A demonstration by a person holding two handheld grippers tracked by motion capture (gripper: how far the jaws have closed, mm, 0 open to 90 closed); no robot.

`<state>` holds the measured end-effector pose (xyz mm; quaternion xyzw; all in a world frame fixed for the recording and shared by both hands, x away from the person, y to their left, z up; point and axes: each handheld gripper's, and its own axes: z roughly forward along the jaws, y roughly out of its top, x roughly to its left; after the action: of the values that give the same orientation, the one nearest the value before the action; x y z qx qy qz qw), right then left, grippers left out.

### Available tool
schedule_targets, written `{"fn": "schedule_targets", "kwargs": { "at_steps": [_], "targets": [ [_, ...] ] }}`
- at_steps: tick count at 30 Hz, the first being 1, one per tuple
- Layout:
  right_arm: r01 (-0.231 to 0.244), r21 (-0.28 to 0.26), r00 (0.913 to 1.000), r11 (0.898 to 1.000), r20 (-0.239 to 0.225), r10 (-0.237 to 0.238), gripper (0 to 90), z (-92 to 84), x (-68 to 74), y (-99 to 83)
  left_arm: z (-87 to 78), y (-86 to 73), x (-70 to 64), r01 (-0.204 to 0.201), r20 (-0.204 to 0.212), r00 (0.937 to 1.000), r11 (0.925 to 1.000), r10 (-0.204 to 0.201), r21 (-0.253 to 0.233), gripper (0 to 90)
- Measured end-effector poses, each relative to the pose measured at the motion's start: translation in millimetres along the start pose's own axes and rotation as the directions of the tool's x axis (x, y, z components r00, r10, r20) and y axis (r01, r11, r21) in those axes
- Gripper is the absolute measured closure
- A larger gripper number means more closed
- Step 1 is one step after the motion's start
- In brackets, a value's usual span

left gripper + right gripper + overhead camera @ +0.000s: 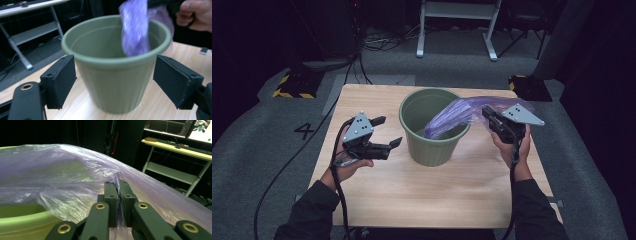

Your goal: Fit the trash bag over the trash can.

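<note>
A green plastic bin (432, 145) stands upright in the middle of the wooden table (412, 195). A thin purple plastic bag (457, 114) stretches from inside the bin over its right rim. My right gripper (488, 113) is shut on the bag's edge, held above the table to the right of the bin; in the right gripper view the jaws pinch the purple bag (75, 185) together over the bin's rim (22, 220). My left gripper (388, 131) hovers left of the bin, open and holding nothing. In the left gripper view the bin (117, 75) sits beyond its spread pads (63, 77).
A white-legged desk frame (457, 25) stands on the grey floor beyond the table. Yellow-and-black floor blocks (292, 85) lie at the far left and far right. Cables (377, 42) trail on the floor. Bare table surface lies in front of the bin.
</note>
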<state>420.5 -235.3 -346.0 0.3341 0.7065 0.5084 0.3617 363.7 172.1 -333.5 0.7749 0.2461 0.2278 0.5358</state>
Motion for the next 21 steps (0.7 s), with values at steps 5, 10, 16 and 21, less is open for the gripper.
{"fn": "schedule_targets", "kwargs": {
  "at_steps": [5,10,16,21],
  "targets": [
    [0.017,-0.002,0.9999,1.0,-0.004,-0.017,87.5,1.2,6.0,1.6,18.0,21.1,-9.3,-0.051,0.034,0.9981,0.9986,0.051,0.016,17.9],
    [0.034,-0.008,0.9992,0.999,-0.023,-0.034,87.7,1.8,12.1,2.9,42.2,37.0,-17.8,-0.082,0.071,0.9944,0.9957,0.078,0.045,17.9],
    [0.072,-0.012,0.9968,0.997,-0.033,-0.072,87.7,0.4,21.4,6.2,67.7,46.7,-24.8,-0.103,0.095,0.9908,0.9919,0.096,0.074,17.9],
    [0.091,-0.01,0.9947,0.996,-0.045,-0.092,88.0,0.6,27.0,7.2,83.6,52.2,-27.8,-0.1,0.12,0.9888,0.991,0.089,0.089,17.9]
  ]
}}
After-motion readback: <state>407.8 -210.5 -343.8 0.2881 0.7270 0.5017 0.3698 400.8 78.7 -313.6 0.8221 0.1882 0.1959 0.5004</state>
